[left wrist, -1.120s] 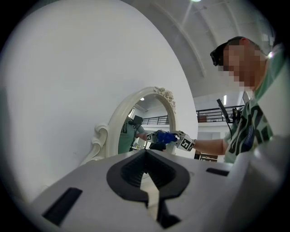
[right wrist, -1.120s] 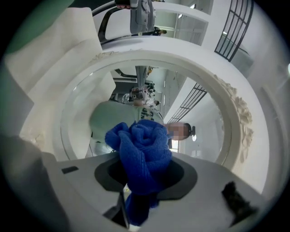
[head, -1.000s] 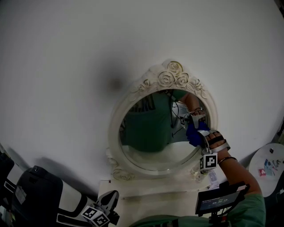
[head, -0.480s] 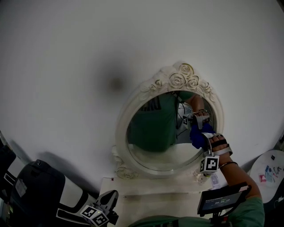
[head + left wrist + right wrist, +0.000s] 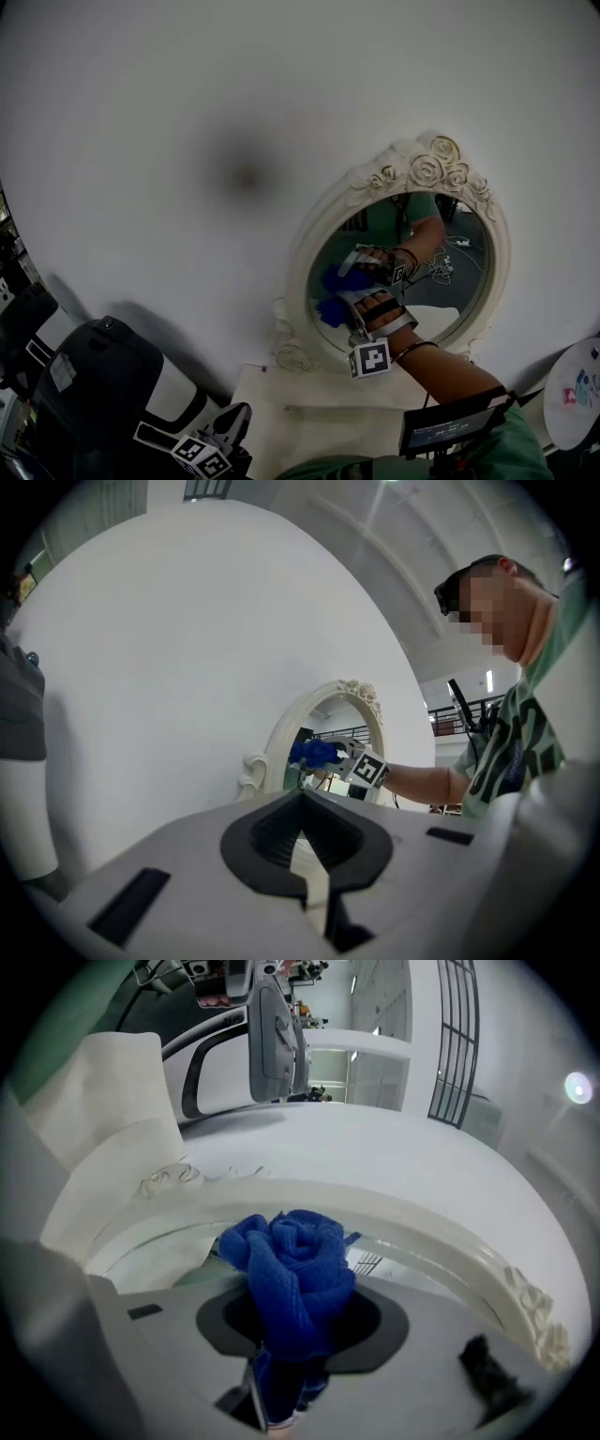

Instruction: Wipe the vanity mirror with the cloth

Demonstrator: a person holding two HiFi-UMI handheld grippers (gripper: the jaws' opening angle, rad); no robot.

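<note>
**Head view.** White wall (image 5: 187,94) fills the upper and left parts of the frame. The oval vanity mirror (image 5: 441,272) sits right of centre, with a cream frame (image 5: 412,159) carved w/ roses at top. My right gripper (image 5: 339,314) is at the glass's lower-left edge, jaws closed on the blue cloth (image 5: 330,310). The cloth meets its own reflection on the glass. A pale shelf (image 5: 309,403) runs below the mirror. There is a dark bag (image 5: 94,394) at lower left and a small screen (image 5: 448,427) at lower right. My left gripper (image 5: 220,441) hangs at bottom centre, well apart from the mirror.

**Left gripper view.** The jaws are drawn together at lower centre, a thin slit between them and nothing held. The mirror and cloth are at mid-frame and the wall fills the left. A person in a green shirt (image 5: 525,752) is at the right edge.

**Right gripper view.** The bunched cloth is clamped between the jaws at centre, approx. against the glass. The frame curves across the middle. Dark bars (image 5: 459,1035) show at upper right.
</note>
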